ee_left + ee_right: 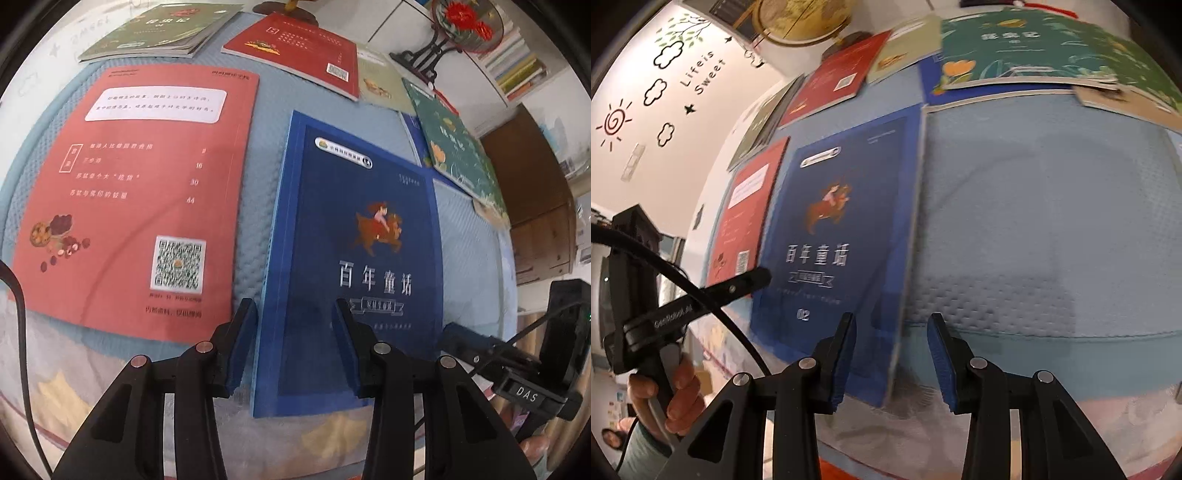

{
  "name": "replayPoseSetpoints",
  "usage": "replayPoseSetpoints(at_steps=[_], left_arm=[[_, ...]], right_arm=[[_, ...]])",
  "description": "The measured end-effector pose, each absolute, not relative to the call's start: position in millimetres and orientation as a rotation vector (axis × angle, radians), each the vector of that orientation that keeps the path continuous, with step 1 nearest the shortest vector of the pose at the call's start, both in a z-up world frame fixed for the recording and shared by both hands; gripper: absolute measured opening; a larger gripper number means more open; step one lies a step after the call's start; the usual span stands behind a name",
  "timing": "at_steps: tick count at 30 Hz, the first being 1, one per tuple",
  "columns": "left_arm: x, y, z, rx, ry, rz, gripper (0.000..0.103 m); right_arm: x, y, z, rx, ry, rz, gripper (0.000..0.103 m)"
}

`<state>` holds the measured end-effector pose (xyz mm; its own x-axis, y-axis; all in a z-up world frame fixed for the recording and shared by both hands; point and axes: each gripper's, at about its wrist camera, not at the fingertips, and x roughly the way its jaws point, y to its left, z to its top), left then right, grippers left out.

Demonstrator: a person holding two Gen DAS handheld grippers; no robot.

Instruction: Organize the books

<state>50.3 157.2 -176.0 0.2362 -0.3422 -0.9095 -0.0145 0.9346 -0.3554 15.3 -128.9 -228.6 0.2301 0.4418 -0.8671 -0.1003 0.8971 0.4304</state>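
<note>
A dark blue book (354, 266) lies flat, cover up, on a light blue quilted mat (1034, 229), and serves as the landmark here. Its long axis runs away from both cameras, with the foot of the cover toward the grippers and the white label near its top toward the far end; the silver title reads upright from the near side. In the left wrist view the page edges face left. The left gripper (295, 343) hovers over the near end of this book, its fingers spread wide, the left fingertip beside the book's left edge and the right one over the cover; it has hold of nothing. The right gripper (892, 354) stands just as wide and carries nothing, straddling the book's near right corner, one fingertip over the cover and the other over bare mat to the right of the book. Just left of the blue book lies a salmon-red booklet (136, 199), back cover up with a QR code at its near end, its long axis roughly parallel to the book. Beyond the blue book's far end lie a red book (295, 51) and a grey-green book (159, 31), and to its far right a dark green book (461, 147) rests aslant over other volumes. A person's hand (670, 398) grips the left tool's handle.
</note>
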Motion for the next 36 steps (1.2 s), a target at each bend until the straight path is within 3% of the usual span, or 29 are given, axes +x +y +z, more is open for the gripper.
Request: replayPoseSetpoints(at_steps=[9,14,19,21,22,26,30,36], left_arm=[[50,141,-170,-0.134,1.351,-0.23,0.039],[42,168,-136,-0.329,1.224,-0.383,0.039],[45,199,-150,-0.719,1.193,-0.468,0.039],[48,191,-160,-0.718,1.21,-0.434,0.032],[48,184,-165,-0.655,1.233,-0.405,0.022],[51,162,-175,-0.552,1.263,-0.339,0.014],[54,156,-169,-0.584,1.279,-0.379,0.012],[56,154,-162,-0.889,1.279,-0.522,0.012]], right_arm=[[8,-100,-230,0.143,1.243,0.401,0.04],[9,-117,-235,0.262,1.247,0.435,0.04],[8,-123,-236,0.321,1.246,0.447,0.042],[8,-124,-237,0.337,1.243,0.45,0.044],[7,-123,-236,0.335,1.242,0.451,0.044],[6,-120,-235,0.317,1.238,0.448,0.044],[11,-122,-235,0.364,1.262,0.44,0.045],[17,-142,-223,0.555,1.286,0.475,0.047]])
